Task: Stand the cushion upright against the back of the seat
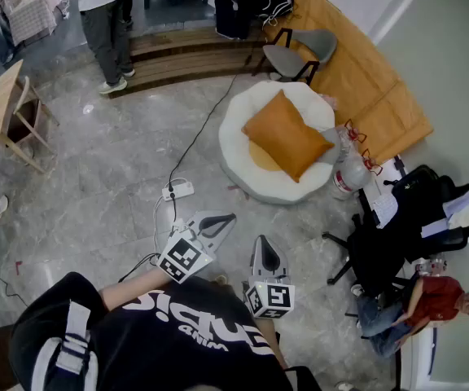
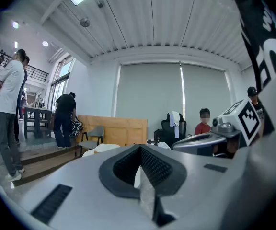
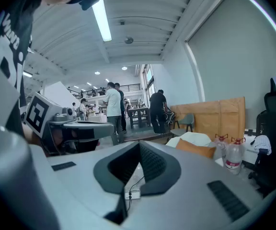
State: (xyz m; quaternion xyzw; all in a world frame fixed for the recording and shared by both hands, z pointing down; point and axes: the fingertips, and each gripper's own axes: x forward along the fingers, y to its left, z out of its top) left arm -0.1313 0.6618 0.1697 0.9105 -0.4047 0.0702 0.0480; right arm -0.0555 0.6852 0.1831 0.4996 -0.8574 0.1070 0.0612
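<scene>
We are standing well apart from the white seat [image 1: 260, 184], which is sitting in the upper centre of the head view. The orange cushion [image 1: 287, 134] is lying slanted across it, not yet upright. To do this step well, we are judging that both grippers should be opening before they arrive. They should be taking the cushion by two opposite edges rather than one corner, so the soft filling is not sagging. Then they should be tipping it up until its lower edge is sitting in the seat and its face is leaning on the raised back. The left gripper [image 1: 225, 218] and right gripper [image 1: 265, 248], low in the frame, are both showing jaws pressed fully together, gripping and touching nothing.
</scene>
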